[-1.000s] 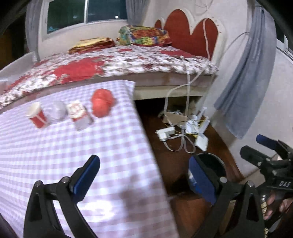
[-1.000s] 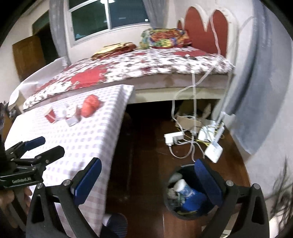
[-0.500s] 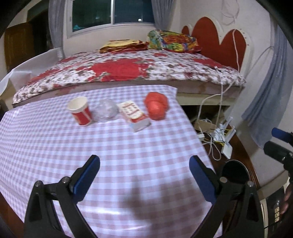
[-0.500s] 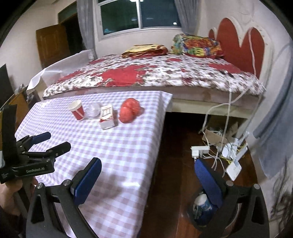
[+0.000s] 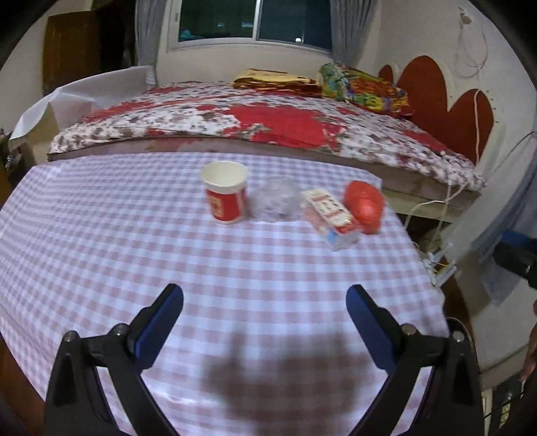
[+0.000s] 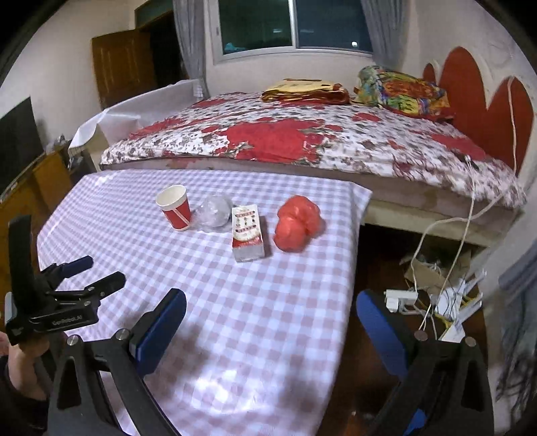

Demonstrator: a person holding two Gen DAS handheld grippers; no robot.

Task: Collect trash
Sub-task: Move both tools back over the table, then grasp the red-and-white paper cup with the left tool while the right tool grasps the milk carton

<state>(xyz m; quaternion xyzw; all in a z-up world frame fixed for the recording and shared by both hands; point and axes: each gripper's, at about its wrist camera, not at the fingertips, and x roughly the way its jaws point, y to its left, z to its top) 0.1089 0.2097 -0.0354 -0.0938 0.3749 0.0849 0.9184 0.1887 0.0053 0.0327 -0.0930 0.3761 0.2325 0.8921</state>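
Warm indoor light is filling the room, while the window (image 5: 255, 20) at 12 o'clock is showing dark. A soft shadow is lying on the checkered tablecloth (image 5: 100, 234) toward 6 o'clock, between the left gripper's fingers (image 5: 161, 322). Glare is whitening the cloth near its front edge. Motion blur is smearing the red plastic bag (image 5: 364, 206) and carton (image 5: 330, 214). Fisheye distortion is bending the bed (image 6: 335, 141) edge, and black vignetting is darkening every corner.

Both cameras have swung left, off the floor and its dark round bin, onto the pink checked tablecloth (image 6: 235, 318); the red-and-white paper cup (image 5: 225, 191) now appears nearer and centred.
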